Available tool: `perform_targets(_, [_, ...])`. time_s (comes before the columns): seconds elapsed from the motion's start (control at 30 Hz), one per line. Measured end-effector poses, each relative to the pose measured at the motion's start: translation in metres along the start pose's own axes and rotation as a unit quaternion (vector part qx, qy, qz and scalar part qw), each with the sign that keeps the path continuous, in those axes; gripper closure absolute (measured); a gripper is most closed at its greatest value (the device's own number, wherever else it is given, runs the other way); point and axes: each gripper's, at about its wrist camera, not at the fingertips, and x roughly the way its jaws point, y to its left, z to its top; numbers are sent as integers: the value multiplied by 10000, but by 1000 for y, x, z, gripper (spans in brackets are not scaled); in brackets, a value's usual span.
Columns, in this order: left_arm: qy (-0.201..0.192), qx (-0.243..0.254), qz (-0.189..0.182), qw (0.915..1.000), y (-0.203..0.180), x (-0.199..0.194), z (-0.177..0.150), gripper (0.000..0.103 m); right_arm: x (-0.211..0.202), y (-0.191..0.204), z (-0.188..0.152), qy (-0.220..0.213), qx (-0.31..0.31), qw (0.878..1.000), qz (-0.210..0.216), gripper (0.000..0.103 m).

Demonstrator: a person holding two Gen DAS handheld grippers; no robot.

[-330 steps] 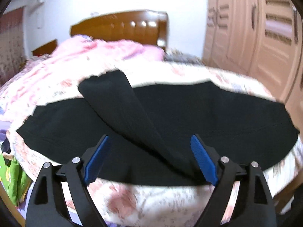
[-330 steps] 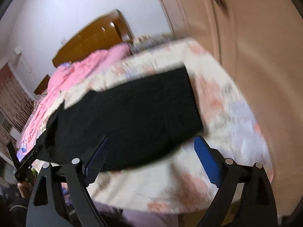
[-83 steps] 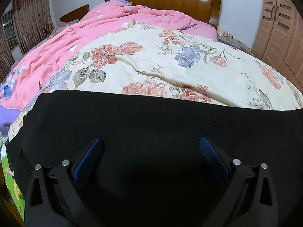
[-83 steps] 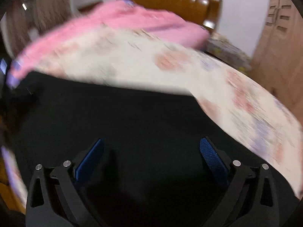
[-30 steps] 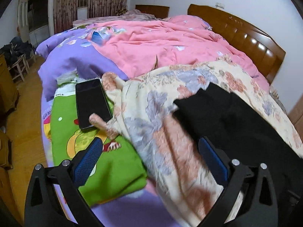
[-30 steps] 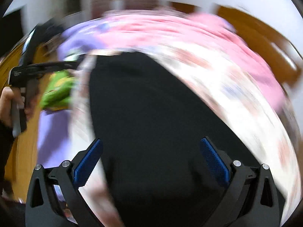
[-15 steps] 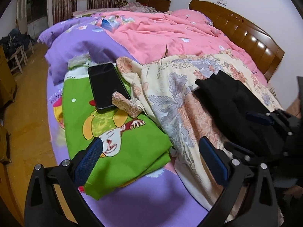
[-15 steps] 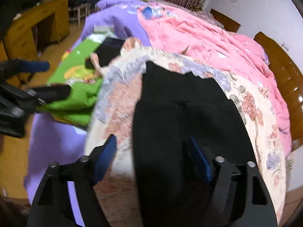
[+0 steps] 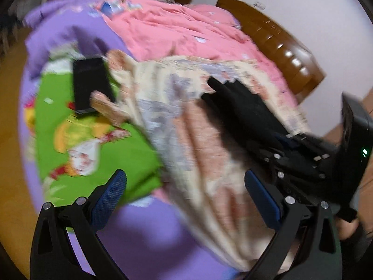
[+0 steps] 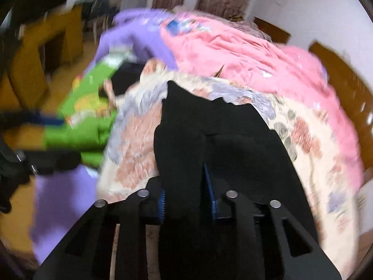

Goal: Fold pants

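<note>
A: What is different now from a second ago?

B: The right gripper (image 10: 186,198) stood wide over the black pants (image 10: 221,140) then. Now its jaws are closing, with a ridge of the black cloth bunched up between the blue pads at lower centre of the right wrist view. The pads look pressed against the fabric, so I read it as gripping the pants.

A: And the left gripper (image 9: 184,196)?

B: Released. Its blue pads stand well apart at the bottom of the left wrist view, nothing between them. It hangs over the edge of the floral quilt (image 9: 186,140), with the green cartoon blanket (image 9: 93,144) to the left.

A: Where are the pants?

B: On the floral quilt, centre of the right wrist view, running up to a ragged end near the pink duvet (image 10: 244,53). In the left wrist view they sit right of centre, and the right gripper comes in from the right edge onto their near end. A dark phone (image 9: 89,84) lies upper left, clear of them.

A: What does it mean for the fold?

B: I judge one end is being taken up for the next fold. The blur makes the exact corner hard to tell.
</note>
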Motion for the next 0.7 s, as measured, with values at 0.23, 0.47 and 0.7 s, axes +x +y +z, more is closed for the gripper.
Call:
perform_targets(0.23, [438,-886,-1949,9758,-11,40,37,2,-15,-40,-8,-564,1176,9880,829,80])
perform_targets(0.47, [1118,-1278,-2614,9502,-46,115,77,4,-25,-40,-13,-826,1247,9854,815,80])
perform_targets(0.7, [1634,-1342,-2565,9431,-58,159,84,65,-54,-44,-28,-689,1227,9873,734,19])
